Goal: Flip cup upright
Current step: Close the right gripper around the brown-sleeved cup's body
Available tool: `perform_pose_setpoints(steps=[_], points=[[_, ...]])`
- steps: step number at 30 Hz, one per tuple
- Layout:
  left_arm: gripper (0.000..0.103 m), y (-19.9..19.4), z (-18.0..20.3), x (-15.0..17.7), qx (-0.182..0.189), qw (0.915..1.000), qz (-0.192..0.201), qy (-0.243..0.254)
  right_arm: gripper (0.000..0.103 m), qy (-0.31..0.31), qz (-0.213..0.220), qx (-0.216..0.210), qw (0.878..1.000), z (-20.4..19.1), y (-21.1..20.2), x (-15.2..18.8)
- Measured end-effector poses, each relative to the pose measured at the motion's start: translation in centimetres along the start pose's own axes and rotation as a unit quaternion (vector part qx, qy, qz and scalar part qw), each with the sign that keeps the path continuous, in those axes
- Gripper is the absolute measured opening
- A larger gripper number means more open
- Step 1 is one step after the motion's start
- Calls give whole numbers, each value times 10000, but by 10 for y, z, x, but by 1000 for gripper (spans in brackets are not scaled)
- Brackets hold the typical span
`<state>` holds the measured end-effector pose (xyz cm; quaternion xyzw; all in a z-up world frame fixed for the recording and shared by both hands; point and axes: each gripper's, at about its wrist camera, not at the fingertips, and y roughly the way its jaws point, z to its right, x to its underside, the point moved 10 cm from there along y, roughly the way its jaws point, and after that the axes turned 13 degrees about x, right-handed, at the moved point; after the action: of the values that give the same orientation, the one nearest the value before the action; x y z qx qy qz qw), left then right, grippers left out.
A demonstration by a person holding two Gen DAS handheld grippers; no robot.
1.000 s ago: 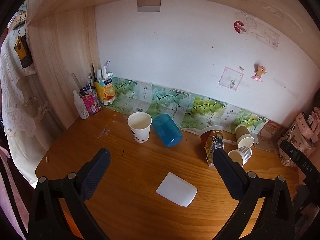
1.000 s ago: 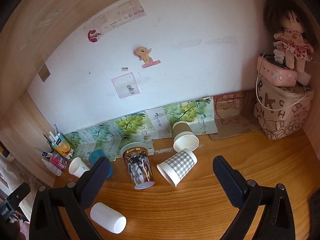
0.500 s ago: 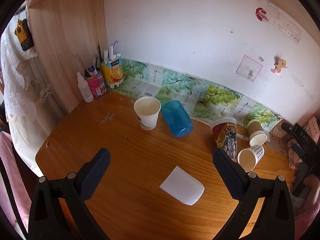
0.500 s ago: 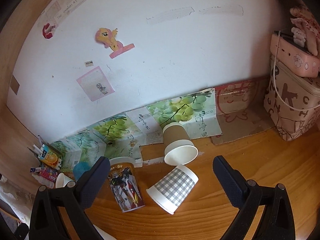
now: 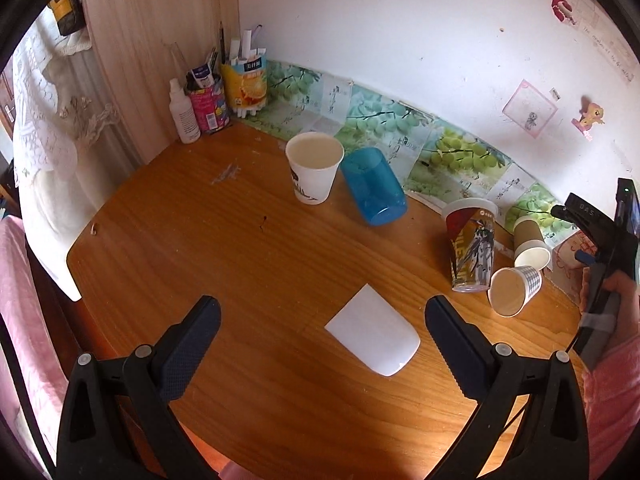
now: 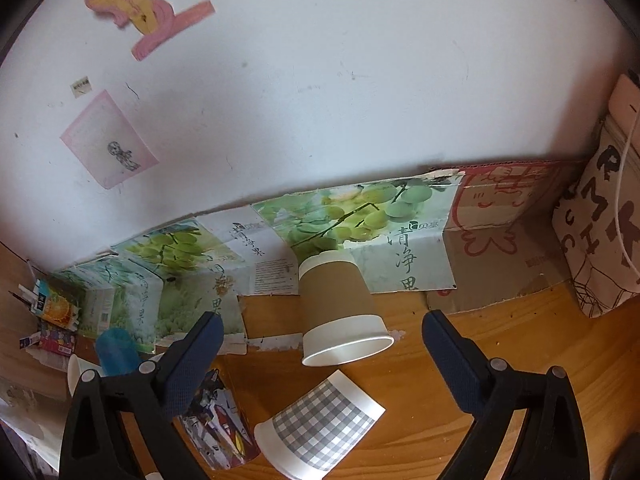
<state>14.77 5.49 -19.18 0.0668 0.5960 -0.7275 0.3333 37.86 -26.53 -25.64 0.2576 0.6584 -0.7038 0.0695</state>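
A brown paper cup [image 6: 340, 312] lies on its side against the back wall, mouth toward me, straight ahead of my open, empty right gripper [image 6: 320, 344]. A grey checked cup [image 6: 320, 428] lies on its side just below it. In the left wrist view a white cup [image 5: 374, 330] lies on its side between the fingers of my open, empty left gripper [image 5: 320, 332]. The brown cup [image 5: 530, 242] and checked cup [image 5: 514, 290] show at the right there. A blue cup [image 5: 372, 186] lies tilted against an upright white paper cup [image 5: 314, 168].
A printed tall cup [image 5: 472, 246] stands inverted on the wooden desk [image 5: 240, 248]. Pen holders and a spray bottle [image 5: 182, 112] fill the back left corner. A patterned box [image 6: 604, 232] stands at the right. The right gripper's body [image 5: 600, 248] shows at the desk's right.
The right gripper has moved forward toward the brown and checked cups, which loom larger. The left gripper has tilted down and moved over the lying white cup.
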Motion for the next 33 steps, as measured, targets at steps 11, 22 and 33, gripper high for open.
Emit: perform_pose_setpoints(steps=[11, 22, 33], points=[[102, 1, -12, -3, -141, 9996, 67, -254, 96, -121, -896, 127, 9958, -10, 48, 19], [102, 10, -9, -7, -150, 9995, -39, -278, 91, -169, -1263, 288, 9914, -9, 75, 28], [102, 19, -6, -12, -162, 9993, -47, -346, 76, -221, -1467, 314, 9884, -15, 91, 38]])
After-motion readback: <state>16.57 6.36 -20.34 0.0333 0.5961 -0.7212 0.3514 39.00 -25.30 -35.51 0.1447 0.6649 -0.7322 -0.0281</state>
